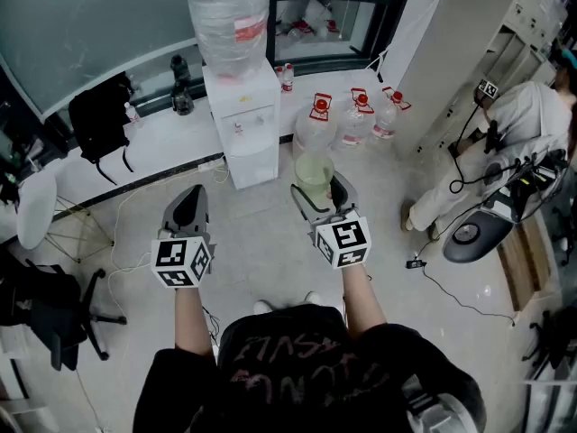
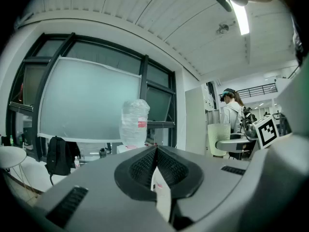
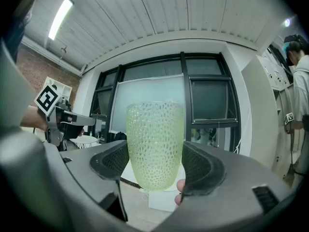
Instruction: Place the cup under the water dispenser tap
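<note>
A pale green dimpled cup [image 1: 314,171] stands upright between the jaws of my right gripper [image 1: 320,197], which is shut on its sides. In the right gripper view the cup [image 3: 154,149] fills the middle, with both pads against it. The white water dispenser [image 1: 243,124], with a big clear bottle [image 1: 230,12] on top, stands on the floor ahead and a little left of the cup. My left gripper [image 1: 189,207] is held level beside the right one, shut and empty. The left gripper view shows the bottle [image 2: 134,122] ahead and the cup [image 2: 218,132] to the right.
Three water jugs with red caps [image 1: 352,115] stand on the floor right of the dispenser. A person [image 1: 505,152] stands at the far right beside equipment and cables. A black backpack [image 1: 99,115] rests on the window ledge at left, with a black office chair [image 1: 45,305] lower left.
</note>
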`<state>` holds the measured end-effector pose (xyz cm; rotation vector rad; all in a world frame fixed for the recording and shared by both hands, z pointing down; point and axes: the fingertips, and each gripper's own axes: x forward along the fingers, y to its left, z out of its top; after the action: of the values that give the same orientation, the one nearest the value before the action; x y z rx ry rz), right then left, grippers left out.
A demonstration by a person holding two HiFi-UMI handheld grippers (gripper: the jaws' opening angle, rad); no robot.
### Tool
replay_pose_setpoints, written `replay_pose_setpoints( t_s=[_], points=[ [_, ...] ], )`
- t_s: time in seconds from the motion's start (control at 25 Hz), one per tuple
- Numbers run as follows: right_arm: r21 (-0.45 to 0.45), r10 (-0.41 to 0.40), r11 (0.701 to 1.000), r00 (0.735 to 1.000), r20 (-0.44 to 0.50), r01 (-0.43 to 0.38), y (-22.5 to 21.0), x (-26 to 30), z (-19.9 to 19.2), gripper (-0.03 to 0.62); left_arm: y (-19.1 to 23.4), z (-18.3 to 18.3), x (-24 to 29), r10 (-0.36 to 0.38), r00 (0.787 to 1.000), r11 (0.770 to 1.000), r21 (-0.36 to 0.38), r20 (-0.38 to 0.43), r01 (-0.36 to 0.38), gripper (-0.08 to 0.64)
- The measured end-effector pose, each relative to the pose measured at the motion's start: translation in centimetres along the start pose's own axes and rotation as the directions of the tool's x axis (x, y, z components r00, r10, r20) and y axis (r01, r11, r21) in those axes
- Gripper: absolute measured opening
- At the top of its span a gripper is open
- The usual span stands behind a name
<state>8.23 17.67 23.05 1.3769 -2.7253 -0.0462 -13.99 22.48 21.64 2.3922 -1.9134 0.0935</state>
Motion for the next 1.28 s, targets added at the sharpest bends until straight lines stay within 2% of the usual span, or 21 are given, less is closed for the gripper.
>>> replay_pose_setpoints(
  t_s=[1.28],
  points=[
    [0.018,0.005,1.0,1.0,0.009,-0.006,0.69,1.02,-0.31,0.351,-0.02,-0.74,0.69,-0.032,0.999,0.999,0.001,-0.012,0.032,0.009]
  ],
)
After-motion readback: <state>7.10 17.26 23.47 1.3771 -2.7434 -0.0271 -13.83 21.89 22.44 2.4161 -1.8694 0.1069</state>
